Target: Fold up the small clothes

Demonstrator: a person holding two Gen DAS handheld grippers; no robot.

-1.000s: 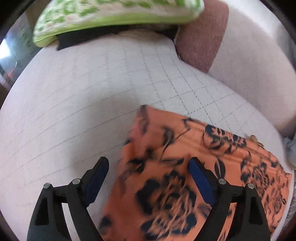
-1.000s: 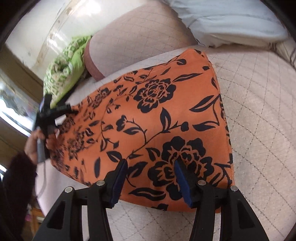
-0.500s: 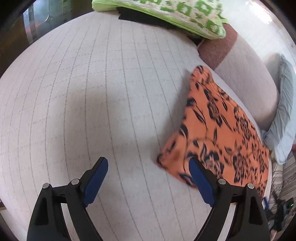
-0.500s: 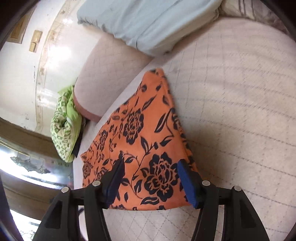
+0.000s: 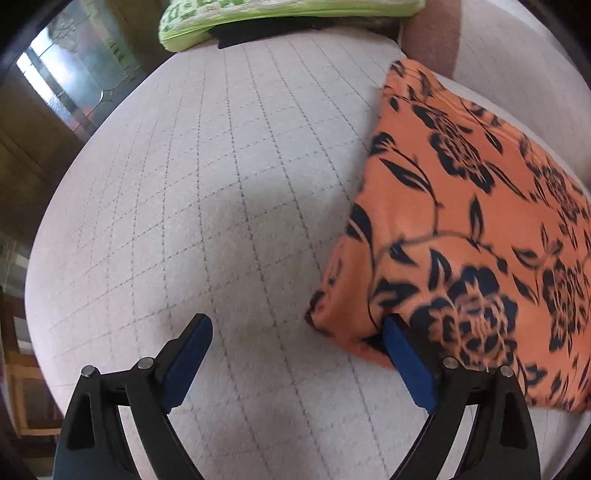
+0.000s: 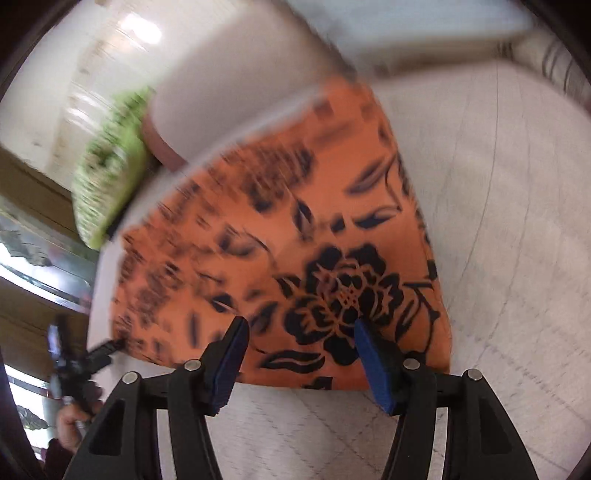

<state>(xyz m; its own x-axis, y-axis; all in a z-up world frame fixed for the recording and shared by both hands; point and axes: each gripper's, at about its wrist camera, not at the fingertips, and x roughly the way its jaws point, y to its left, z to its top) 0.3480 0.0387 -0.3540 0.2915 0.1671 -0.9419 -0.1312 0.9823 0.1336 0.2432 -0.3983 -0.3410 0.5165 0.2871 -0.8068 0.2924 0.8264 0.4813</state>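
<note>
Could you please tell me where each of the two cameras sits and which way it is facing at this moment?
Left wrist: on the left gripper, looking along its open fingers over the quilted cushion, orange floral cloth at right, green pillow beyond.
Right wrist: on the right gripper, open over the cloth's near edge; the left gripper and its hand show far left.
Shared: cloth, cushion, green pillow.

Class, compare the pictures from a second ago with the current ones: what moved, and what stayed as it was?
The left gripper, over the orange cloth a second ago, has swung off to its left edge, above bare cushion. The right gripper stays at the cloth's near edge. Both stay open, holding nothing. The cloth lies folded as before.
</note>
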